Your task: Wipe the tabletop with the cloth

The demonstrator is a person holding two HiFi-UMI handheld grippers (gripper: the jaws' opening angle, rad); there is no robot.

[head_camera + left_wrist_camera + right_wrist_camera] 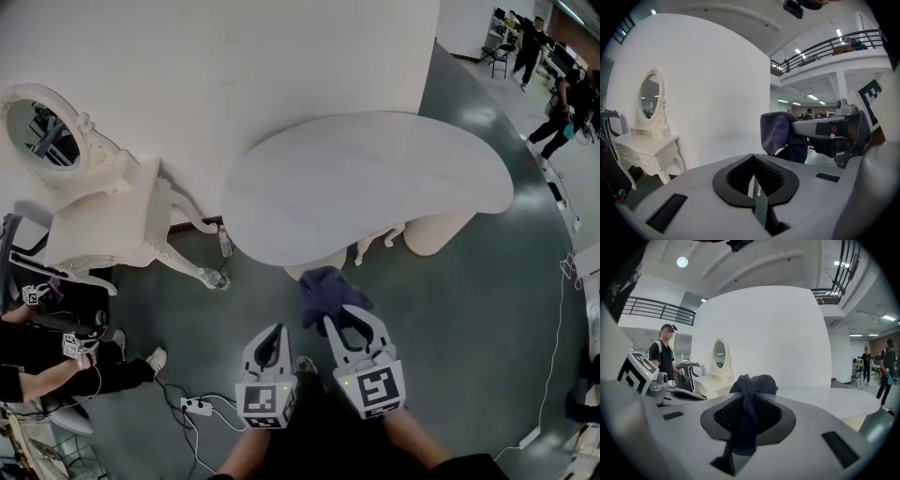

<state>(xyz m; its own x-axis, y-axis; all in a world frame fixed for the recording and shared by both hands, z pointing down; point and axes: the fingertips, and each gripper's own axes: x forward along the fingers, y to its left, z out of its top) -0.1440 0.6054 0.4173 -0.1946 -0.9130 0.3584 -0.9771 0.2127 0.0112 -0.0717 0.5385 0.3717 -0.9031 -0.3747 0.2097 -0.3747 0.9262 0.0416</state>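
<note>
The white oval tabletop (375, 178) lies ahead of me, just beyond both grippers; it also shows in the right gripper view (834, 399). A dark blue cloth (328, 289) hangs bunched just short of the table's near edge, with my right gripper (349, 321) shut on it. In the right gripper view the cloth (751, 390) fills the space between the jaws of that gripper (747, 416). My left gripper (273, 339) is beside it on the left, shut and holding nothing; its jaws (754, 187) meet. From there the cloth (777, 133) shows to the right.
A white dressing table with an oval mirror (98, 211) stands left of the table against a curved white wall (281, 47). A seated person (56, 366) is at lower left. A power strip and cables (197, 406) lie on the floor. People (562, 103) walk at far right.
</note>
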